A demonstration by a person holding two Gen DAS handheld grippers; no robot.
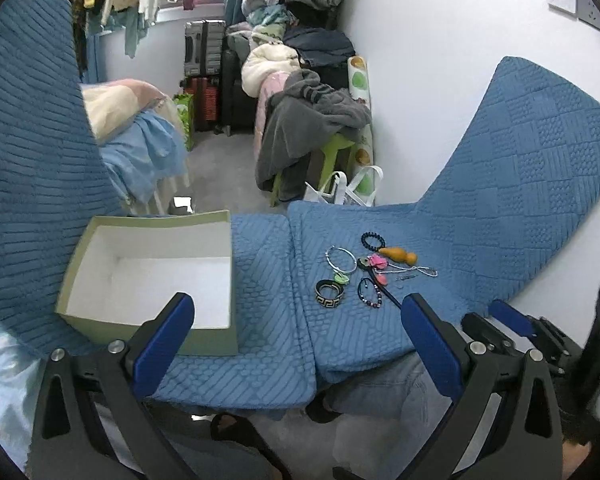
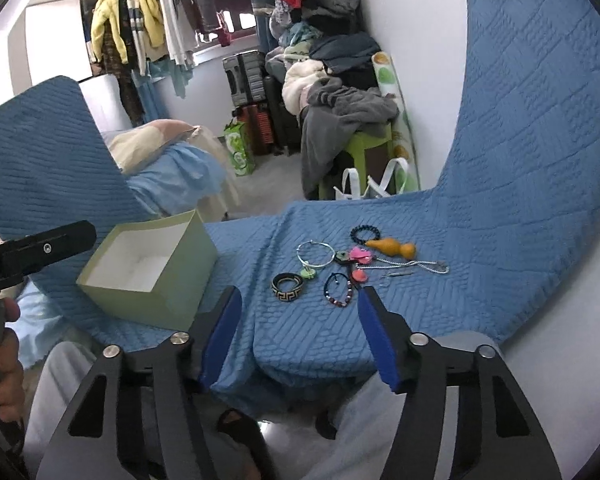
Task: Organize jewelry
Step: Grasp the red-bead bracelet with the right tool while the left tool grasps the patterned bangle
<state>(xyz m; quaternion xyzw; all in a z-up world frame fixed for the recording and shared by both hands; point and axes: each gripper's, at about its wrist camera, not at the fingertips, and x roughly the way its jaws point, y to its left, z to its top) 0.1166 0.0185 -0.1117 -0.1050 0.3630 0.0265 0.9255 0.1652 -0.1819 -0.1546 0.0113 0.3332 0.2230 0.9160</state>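
An open pale green box (image 1: pixel 112 328) (image 2: pixel 180 280) with a white, empty inside sits on the blue quilted cover. To its right lies a cluster of jewelry: a black and gold bangle (image 1: pixel 329 291) (image 2: pixel 287 287), a thin silver hoop (image 1: pixel 342 259) (image 2: pixel 316 255), a dark beaded bracelet (image 1: pixel 371 293) (image 2: pixel 339 290), a black bead bracelet (image 1: pixel 373 241) (image 2: pixel 365 234), pink flower pieces (image 1: pixel 377 262) (image 2: pixel 359 255), an orange gourd charm (image 1: pixel 400 255) (image 2: pixel 394 247) and a silver chain (image 2: pixel 416 267). My left gripper (image 1: pixel 298 316) is open, in front of box and jewelry. My right gripper (image 2: pixel 298 312) is open, just short of the bracelets.
The blue quilted cover (image 1: pixel 480 220) drapes over a seat and its backrests. Beyond it are a bed (image 1: pixel 140 140), a green stool piled with grey clothes (image 1: pixel 320 128), white bags (image 2: pixel 372 184), suitcases and hanging clothes. The right gripper also shows in the left wrist view (image 1: pixel 512 320).
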